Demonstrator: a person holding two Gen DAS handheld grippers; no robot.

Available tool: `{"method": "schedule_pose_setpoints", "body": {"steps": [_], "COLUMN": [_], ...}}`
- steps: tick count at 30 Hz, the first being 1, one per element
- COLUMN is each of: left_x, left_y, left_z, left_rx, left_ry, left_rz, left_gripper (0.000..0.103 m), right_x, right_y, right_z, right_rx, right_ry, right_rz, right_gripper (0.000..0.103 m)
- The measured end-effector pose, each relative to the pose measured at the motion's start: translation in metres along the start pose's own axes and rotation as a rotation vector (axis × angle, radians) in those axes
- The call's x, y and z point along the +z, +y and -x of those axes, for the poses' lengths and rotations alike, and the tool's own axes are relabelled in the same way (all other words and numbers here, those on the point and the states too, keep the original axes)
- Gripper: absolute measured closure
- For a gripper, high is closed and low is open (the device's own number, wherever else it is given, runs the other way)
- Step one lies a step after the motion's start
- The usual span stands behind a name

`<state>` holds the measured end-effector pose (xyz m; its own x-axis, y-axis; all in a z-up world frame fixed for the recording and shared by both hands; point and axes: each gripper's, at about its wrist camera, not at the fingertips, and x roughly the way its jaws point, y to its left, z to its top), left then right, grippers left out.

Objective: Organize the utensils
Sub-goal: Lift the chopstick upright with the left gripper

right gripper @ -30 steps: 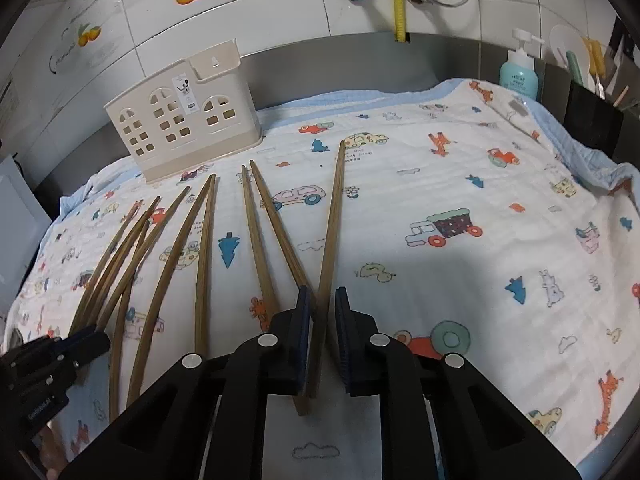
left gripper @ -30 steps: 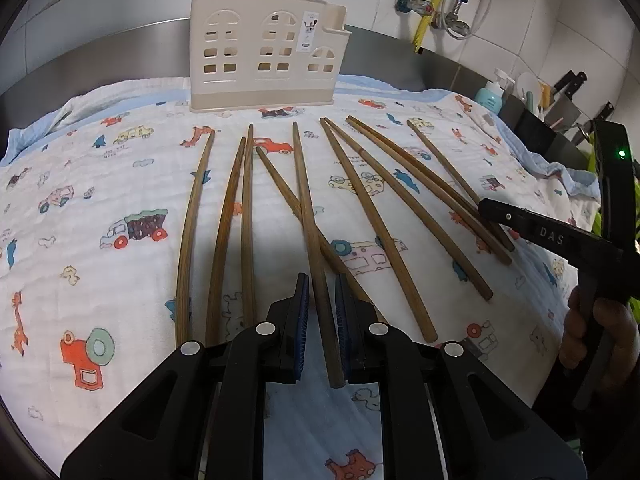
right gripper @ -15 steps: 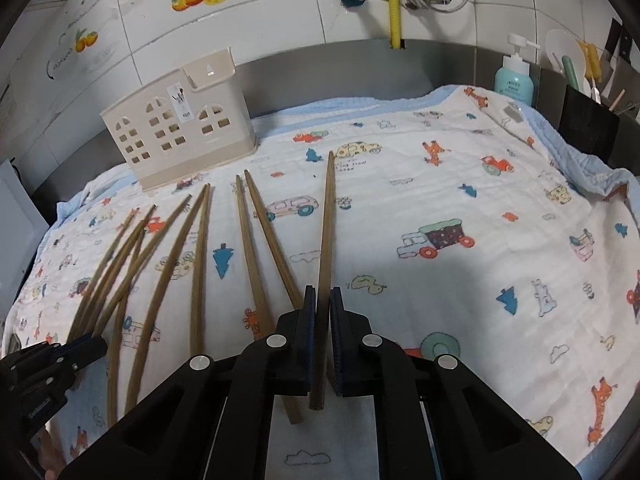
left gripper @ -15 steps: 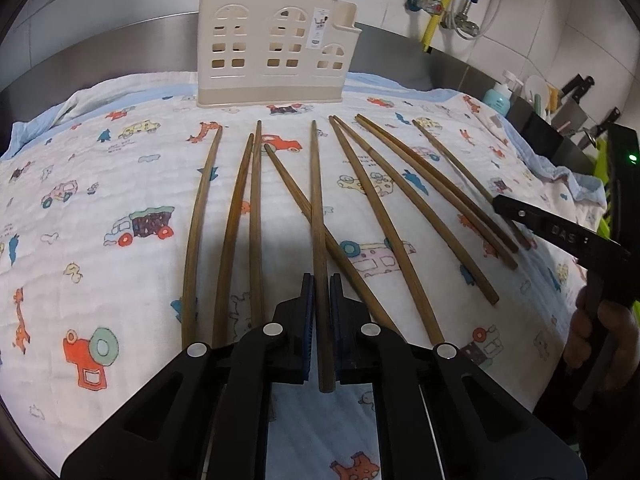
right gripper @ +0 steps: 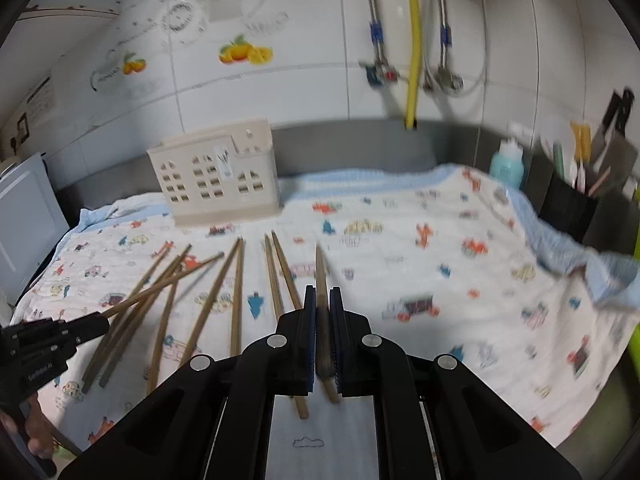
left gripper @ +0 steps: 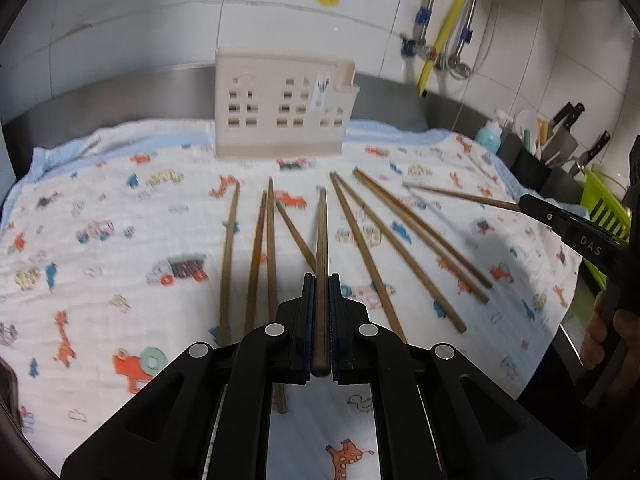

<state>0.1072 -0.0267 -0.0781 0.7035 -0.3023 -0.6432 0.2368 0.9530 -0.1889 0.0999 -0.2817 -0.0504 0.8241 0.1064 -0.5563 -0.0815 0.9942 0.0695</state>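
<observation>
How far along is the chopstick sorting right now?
Early. Nothing visibly in the beige holder yet. In hand: the left gripper and right gripper are each shut on one chopstick, lifted off the cloth. Left: seven chopsticks on cloth.

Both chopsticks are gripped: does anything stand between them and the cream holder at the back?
Nothing visible does. The left hand-held gripper and right hand-held gripper each clamp a chopstick; only cloth and flat-lying chopsticks separate them from the holder.
</observation>
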Motion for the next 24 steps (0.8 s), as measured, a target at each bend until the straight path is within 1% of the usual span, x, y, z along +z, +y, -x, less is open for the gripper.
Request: {"method": "schedule_pose_setpoints", "body": {"steps": [8,12,15,18,24], "left_x": [0.013,0.019,0.021,0.021,0.019], "left_y": [0.008,0.008,0.004,0.004,0.012], "left_z": [0.021,0.029,0.034,0.036,0.032], "left_rx": [-0.029,-0.019,-0.019,-0.029,-0.056], "left_ry": [-0.040,-0.060,-0.075,-0.084,-0.078], "left_rz": [0.045,0.035,0.012,0.018,0.074], "left_gripper": [0.098,0.098,0.098,0.098,0.098], "right_x": [0.024,0.035,0.037,0.037,0.035], "right_y": [0.011,0.016,0.018,0.019,0.018], "right_z": [0.021,0.027,0.031,0.032,0.031], "right_rx": [0.044,0.060,0.061,0.062,0.062], "right_ry": [-0.036,-0.041,-0.048,-0.049,-0.044], "right_rz": [0.071,0.097,0.101,0.098,0.094], "right_gripper": [0.096,0.096,0.096,0.096,0.096]}}
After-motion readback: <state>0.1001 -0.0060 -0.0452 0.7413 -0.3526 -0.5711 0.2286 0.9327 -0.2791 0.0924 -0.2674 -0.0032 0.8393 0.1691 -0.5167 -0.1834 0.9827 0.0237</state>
